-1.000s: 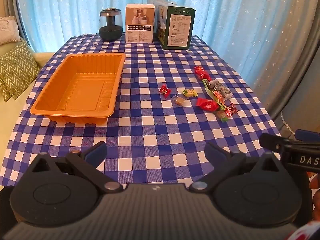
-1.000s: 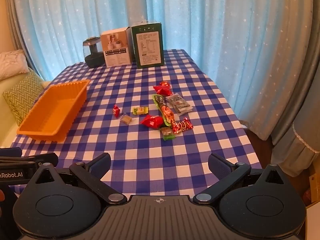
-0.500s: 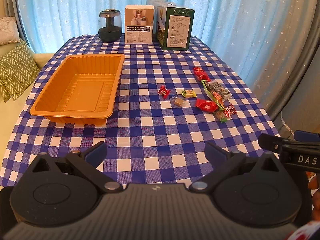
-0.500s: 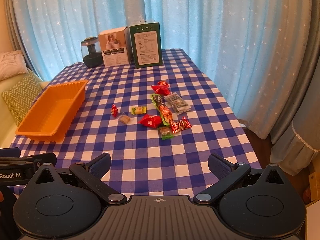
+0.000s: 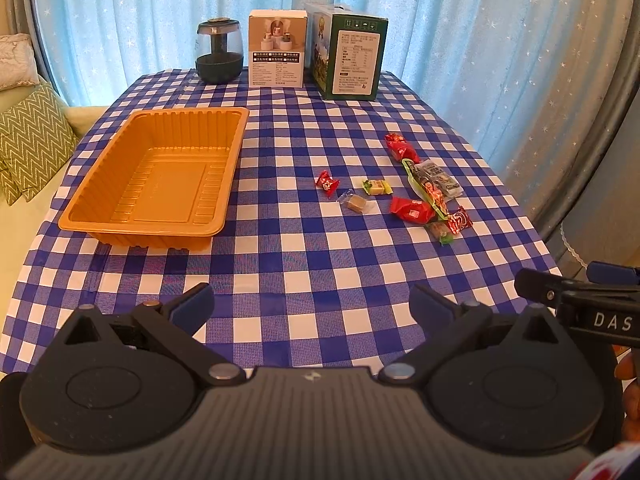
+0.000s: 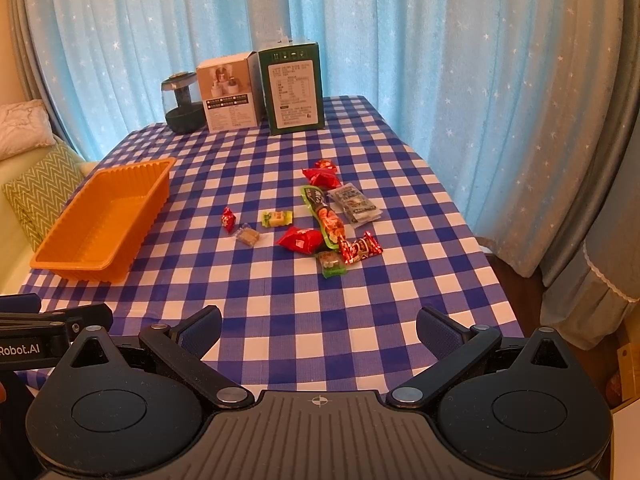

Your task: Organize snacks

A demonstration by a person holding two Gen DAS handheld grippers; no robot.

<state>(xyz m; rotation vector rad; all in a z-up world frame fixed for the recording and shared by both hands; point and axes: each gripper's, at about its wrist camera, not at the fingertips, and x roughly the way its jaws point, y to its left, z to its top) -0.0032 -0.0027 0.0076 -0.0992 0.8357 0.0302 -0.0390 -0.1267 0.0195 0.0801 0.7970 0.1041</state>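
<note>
An empty orange tray lies on the left of the blue checked tablecloth. Several wrapped snacks are scattered to its right: a small red candy, a brown candy, a yellow-green candy, a red packet, a long green packet and a grey packet. My left gripper hangs open over the near table edge. My right gripper is open too, well short of the snacks.
At the far end stand a dark glass jar, a white box and a green box. Blue starred curtains hang behind. A sofa with a zigzag cushion lies left of the table. The table edge drops off at right.
Both grippers have drawn back slightly from the table and risen a little. Nothing on the table has moved, and both stay open.
</note>
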